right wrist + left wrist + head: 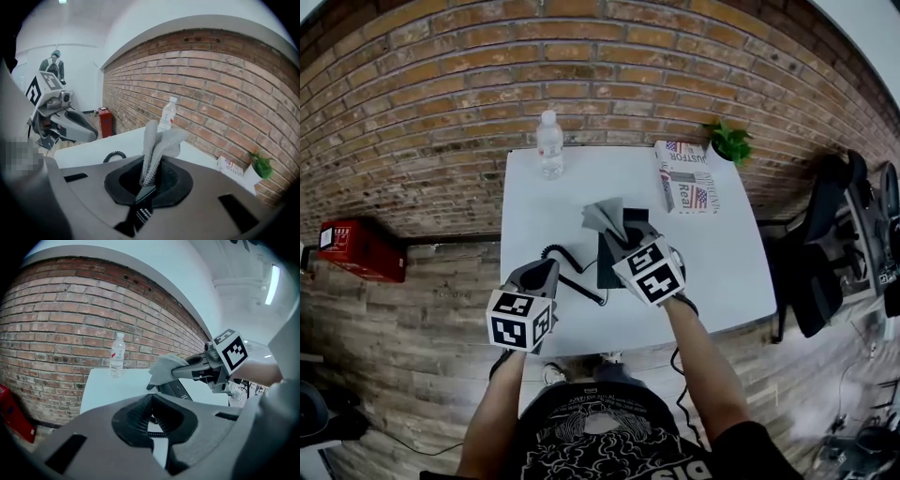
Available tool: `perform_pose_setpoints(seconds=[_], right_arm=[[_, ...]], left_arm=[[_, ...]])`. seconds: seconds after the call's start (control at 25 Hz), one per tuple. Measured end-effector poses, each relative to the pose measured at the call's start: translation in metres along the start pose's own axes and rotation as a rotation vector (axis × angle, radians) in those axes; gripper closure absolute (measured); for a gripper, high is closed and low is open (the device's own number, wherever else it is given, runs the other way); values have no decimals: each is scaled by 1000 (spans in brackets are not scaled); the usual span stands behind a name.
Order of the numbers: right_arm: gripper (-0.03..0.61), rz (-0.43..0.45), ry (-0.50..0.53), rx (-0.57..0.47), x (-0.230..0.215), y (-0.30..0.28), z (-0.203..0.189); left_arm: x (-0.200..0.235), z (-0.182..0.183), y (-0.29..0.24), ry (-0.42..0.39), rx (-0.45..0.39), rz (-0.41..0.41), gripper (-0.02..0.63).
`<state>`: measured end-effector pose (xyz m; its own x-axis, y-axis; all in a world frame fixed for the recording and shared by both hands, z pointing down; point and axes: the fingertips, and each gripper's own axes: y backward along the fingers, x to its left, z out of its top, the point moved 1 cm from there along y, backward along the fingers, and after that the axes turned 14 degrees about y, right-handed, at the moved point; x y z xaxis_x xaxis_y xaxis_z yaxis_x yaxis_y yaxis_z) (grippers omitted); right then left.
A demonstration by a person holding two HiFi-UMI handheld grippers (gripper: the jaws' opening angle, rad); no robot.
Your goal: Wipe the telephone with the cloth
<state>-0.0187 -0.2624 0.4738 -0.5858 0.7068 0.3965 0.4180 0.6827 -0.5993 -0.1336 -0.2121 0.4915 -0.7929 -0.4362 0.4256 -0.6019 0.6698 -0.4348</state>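
Twice courted likely trouble, clamping the cloth (pixel 602 216) in the right hand-held gripper (pixel 623 234) over the telephone (pixel 611 261) at mid surface (pixel 534 192) with the left hand-held gripper (pixel 544 270) shut empty near the coiled cord (pixel 553 251): unbraced telephone sliding, cord snagging.

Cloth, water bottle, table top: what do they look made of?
Cloth: soft grey textile, matte, maybe microfibre. It folds limply and shows a fine knobbly weave where the right gripper pinches it.
Water bottle: clear plastic, likely PET, glossy, with a see-through body and a white cap.
Table top: white and smooth with a faint sheen. Probably laminate or painted board; cannot tell which.
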Motion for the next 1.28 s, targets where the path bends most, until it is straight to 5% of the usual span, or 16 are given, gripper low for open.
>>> perform_pose_setpoints(seconds=[0.56,1.28], right_arm=[[566,-65,-35,12,-90,-20,-25],[566,95,-39,69,-67,-57,-34]], left_arm=[[6,26,-34,15,-28,70,607],[19,28,-38,28,-21,108,607]])
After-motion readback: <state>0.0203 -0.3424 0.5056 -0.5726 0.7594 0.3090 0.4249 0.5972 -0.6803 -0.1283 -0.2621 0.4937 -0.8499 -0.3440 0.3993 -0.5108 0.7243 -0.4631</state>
